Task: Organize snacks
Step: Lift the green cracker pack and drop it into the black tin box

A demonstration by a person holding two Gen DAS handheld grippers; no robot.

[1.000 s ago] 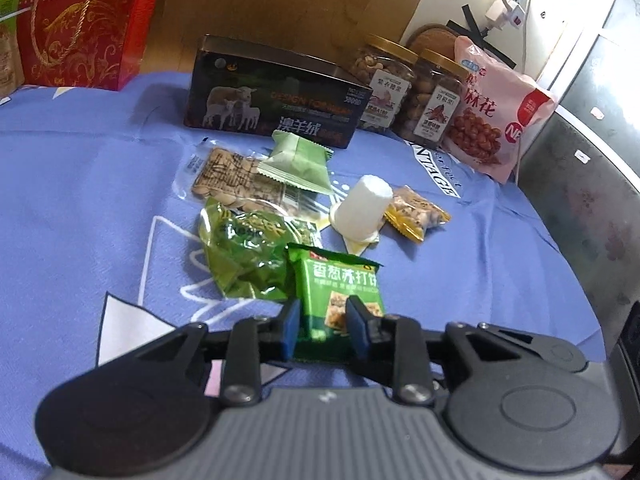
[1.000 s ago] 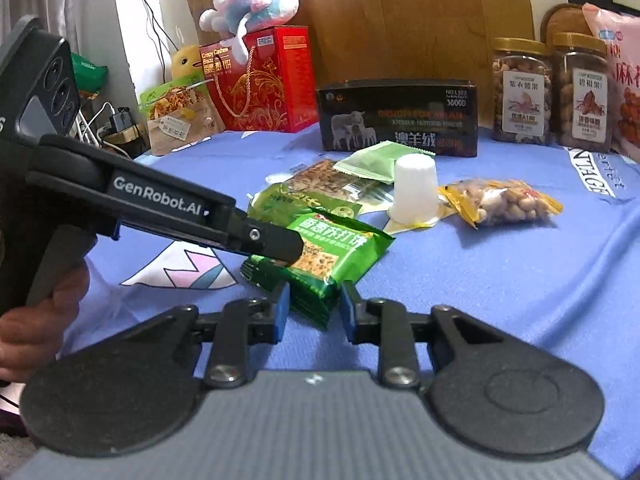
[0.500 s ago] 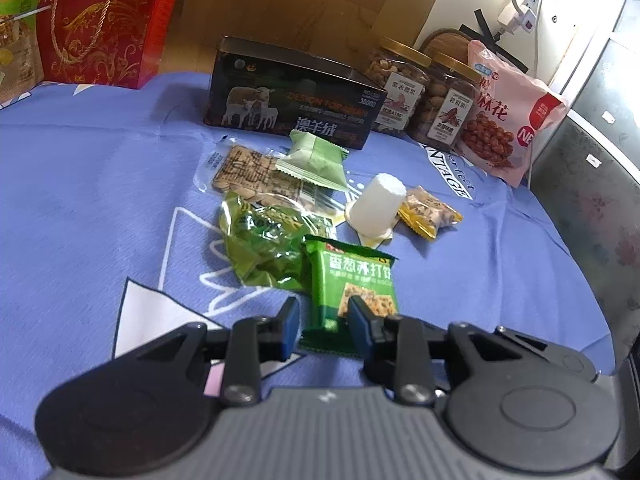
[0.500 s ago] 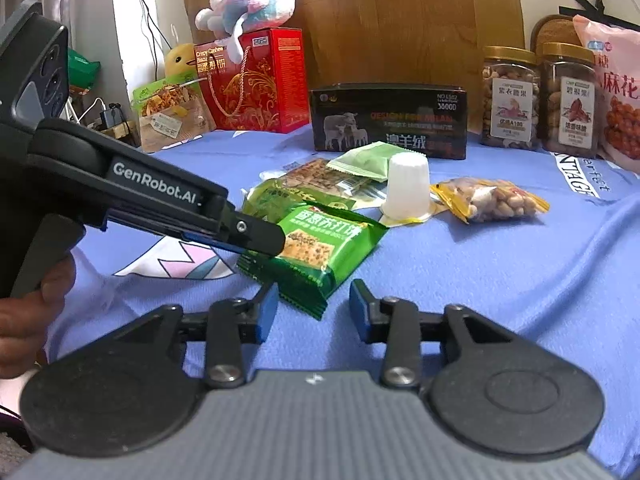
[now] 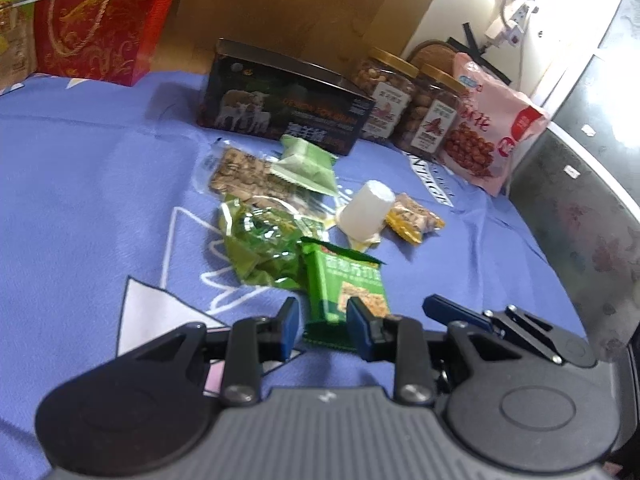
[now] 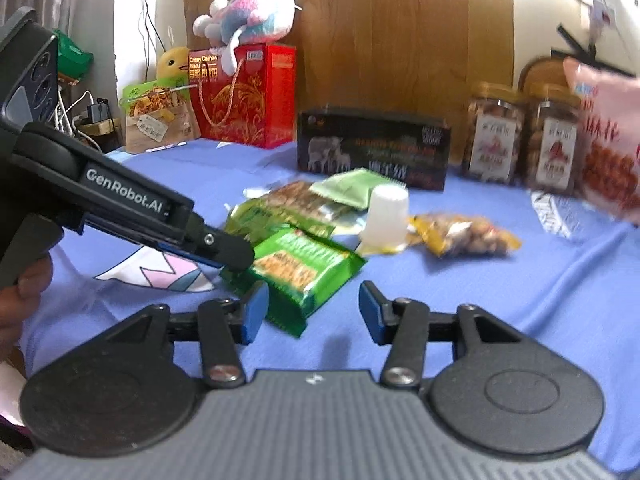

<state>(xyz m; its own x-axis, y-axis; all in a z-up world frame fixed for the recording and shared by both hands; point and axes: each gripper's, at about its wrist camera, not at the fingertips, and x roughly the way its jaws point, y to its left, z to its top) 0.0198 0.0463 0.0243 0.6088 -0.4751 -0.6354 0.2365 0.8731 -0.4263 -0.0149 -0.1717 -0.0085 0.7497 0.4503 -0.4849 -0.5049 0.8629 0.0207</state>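
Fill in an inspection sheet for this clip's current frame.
Surface: blue cloth, printed patterns.
Job's things: green cracker packet, crinkled green bag, clear nut-bar packet, pale green sachet, white cup, yellow nut packet.
Clutter: black sheep-print box, two nut jars, pink snack bag, red gift box.
Grippers: left tool straddles cracker packet, grip unclear; right tool open.
Cables: wall plug lead.
Surroundings: wooden panel, plush toy.
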